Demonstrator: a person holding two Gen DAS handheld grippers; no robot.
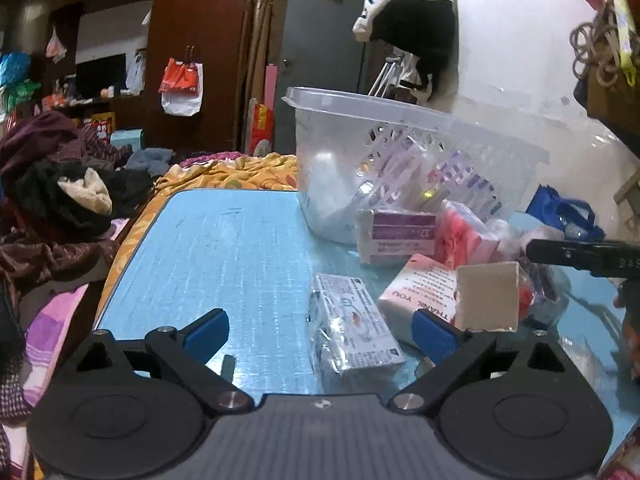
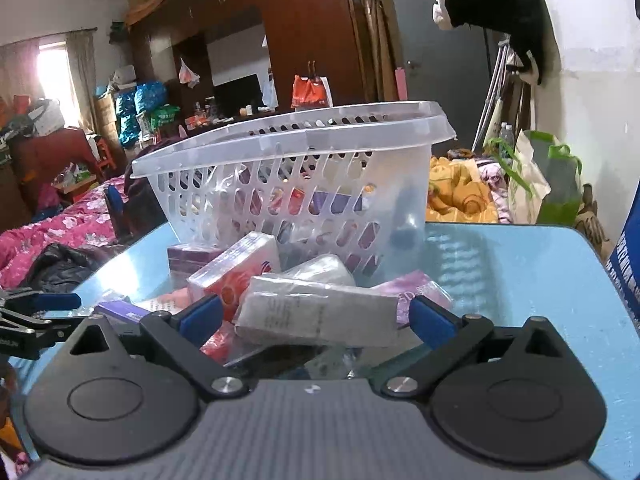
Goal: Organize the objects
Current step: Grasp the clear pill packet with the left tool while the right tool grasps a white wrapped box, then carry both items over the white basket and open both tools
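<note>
On the blue surface [image 1: 224, 240], mid-area: clear-wrapped packet [image 1: 352, 324], long axis toward the far-edge basket [image 1: 400, 136], between left hand-held gripper [image 1: 320, 330] fingers, released; right hand-held gripper [image 2: 316, 316] released.

Dim, soft indoor light, window [image 2: 52, 68] glare at left, glossy tabletop [image 1: 224, 248] reflections, fisheye-bent edges.
</note>
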